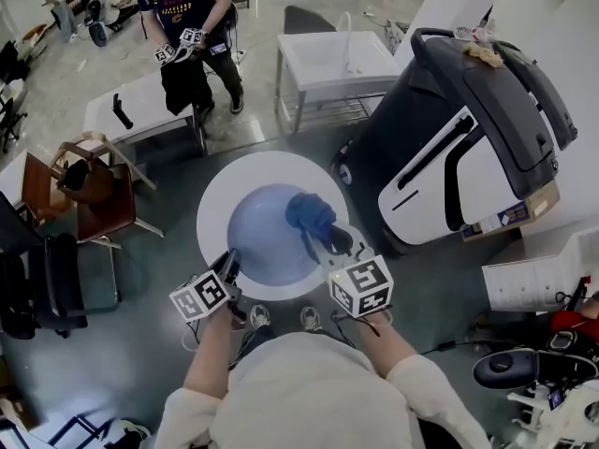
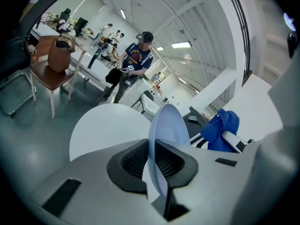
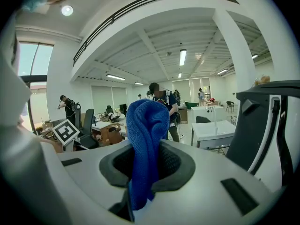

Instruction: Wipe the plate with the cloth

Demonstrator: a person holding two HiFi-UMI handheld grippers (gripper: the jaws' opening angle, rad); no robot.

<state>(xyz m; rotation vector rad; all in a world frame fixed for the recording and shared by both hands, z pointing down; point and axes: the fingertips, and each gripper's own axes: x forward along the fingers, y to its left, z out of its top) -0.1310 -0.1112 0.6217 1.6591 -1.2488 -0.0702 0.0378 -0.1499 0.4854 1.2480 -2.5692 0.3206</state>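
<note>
A pale blue round plate (image 1: 265, 239) is seen at the middle of the head view, in front of a round white table (image 1: 223, 195). Its lower left rim is pinched between the pads of the left gripper (image 1: 227, 267), whose jaws are drawn almost together on the thin edge. In the left gripper view the plate (image 2: 169, 124) is shown nearly edge-on, rising from the left gripper (image 2: 157, 161) at the lower centre, with the table (image 2: 101, 130) behind it to the left.

A deep blue knitted cloth (image 1: 311, 213) is clamped in the right gripper (image 1: 323, 246) and is bunched over the plate's upper right part; whether the two touch cannot be told. In the right gripper view the cloth (image 3: 145, 135) is squeezed between the jaws of the right gripper (image 3: 143, 170) and stands up in a folded wad at the centre. The same cloth (image 2: 222, 130) is seen at the right of the left gripper view.

A large black and white machine (image 1: 468, 148) fills the right of the head view.
</note>
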